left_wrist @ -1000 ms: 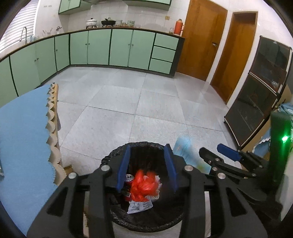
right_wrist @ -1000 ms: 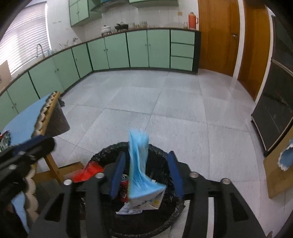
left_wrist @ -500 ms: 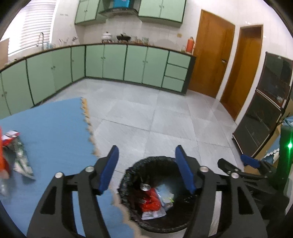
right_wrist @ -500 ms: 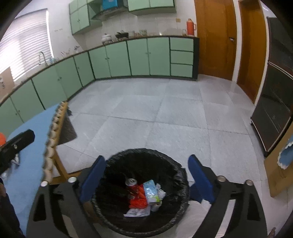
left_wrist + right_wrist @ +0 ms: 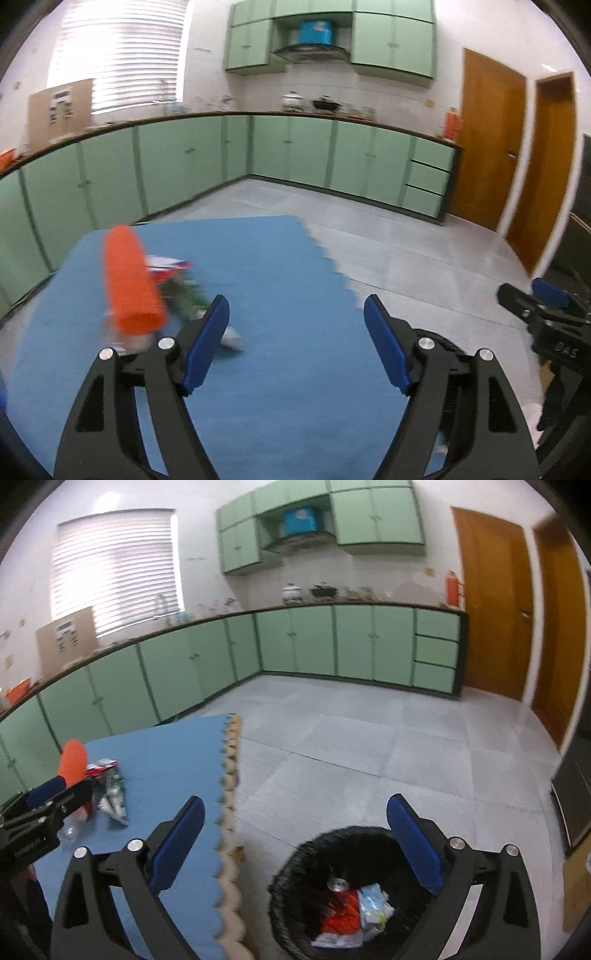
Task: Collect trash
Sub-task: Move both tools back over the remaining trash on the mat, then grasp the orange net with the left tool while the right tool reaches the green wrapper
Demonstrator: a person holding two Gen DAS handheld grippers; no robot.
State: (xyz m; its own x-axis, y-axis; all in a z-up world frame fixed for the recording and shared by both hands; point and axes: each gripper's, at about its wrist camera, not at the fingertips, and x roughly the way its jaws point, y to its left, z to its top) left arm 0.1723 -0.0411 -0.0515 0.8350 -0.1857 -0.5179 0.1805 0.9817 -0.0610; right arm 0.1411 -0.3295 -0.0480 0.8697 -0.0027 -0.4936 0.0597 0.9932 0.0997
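Ahead-left of the left claw [image 5: 295,343], the orange tube [image 5: 129,280] and wrappers [image 5: 184,295] lie on the blue table [image 5: 280,258]. Tube's long axis runs away from the claw. Left jaws opening, empty; right claw [image 5: 295,843] spread, empty, farther off above the bin [image 5: 295,867].

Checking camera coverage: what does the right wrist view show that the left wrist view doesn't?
Only the right wrist: inside the black-lined trash bin, with a can, red wrapper and pale blue packet.

Only the left wrist: the bin's contents are hidden; the left hand-held gripper, jaws opening, empty.

Both: the blue mat, orange cylinder, wrappers beside it, green cabinets.
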